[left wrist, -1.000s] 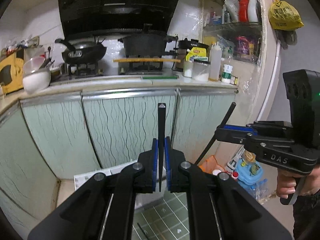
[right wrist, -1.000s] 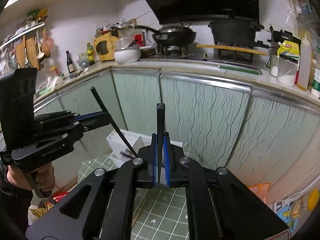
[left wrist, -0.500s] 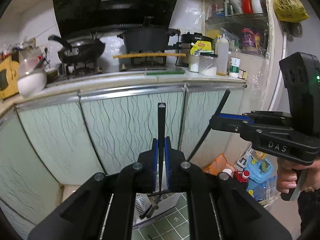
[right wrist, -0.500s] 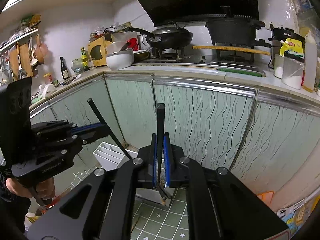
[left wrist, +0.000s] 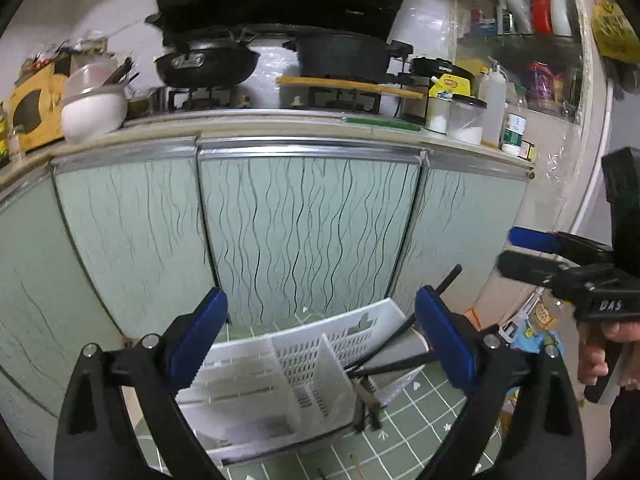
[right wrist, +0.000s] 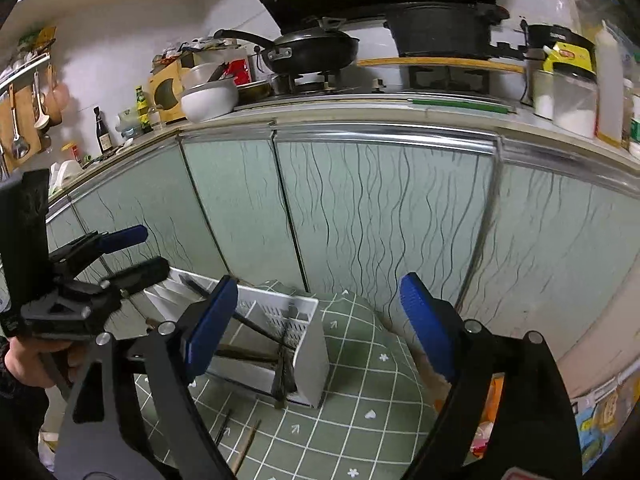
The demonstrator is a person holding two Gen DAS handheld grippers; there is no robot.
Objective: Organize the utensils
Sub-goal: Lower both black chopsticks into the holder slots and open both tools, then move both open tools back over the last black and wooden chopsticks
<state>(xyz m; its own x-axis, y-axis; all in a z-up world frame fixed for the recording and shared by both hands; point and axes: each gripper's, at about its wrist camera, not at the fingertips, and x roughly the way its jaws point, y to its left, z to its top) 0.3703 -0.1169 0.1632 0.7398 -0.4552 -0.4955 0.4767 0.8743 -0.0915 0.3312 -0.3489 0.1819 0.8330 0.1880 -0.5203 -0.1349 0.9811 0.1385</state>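
Note:
A white slotted utensil organizer point(left wrist: 288, 376) point(right wrist: 288, 320) stands on a green checked cloth point(right wrist: 360, 392) in front of the cabinets. Black chopsticks point(left wrist: 396, 340) point(right wrist: 256, 330) lean in its right-hand compartment, with other dark utensils. My left gripper point(left wrist: 320, 320) is open and empty above the organizer. My right gripper point(right wrist: 316, 312) is open and empty above the organizer's right end. Each gripper shows in the other's view, the right one point(left wrist: 532, 248) at the right edge and the left one point(right wrist: 132, 252) at the left edge.
Loose chopsticks point(right wrist: 240, 444) lie on the cloth in front of the organizer. Green glass cabinet doors point(left wrist: 304, 232) rise right behind it, under a counter with a stove, a wok point(left wrist: 208, 64) and jars. Clutter and toys point(left wrist: 536, 332) lie on the floor at the right.
Both grippers held a black chopstick upright between shut fingers. Both have dropped toward the organizer and opened, and the chopsticks now lie in its right compartment.

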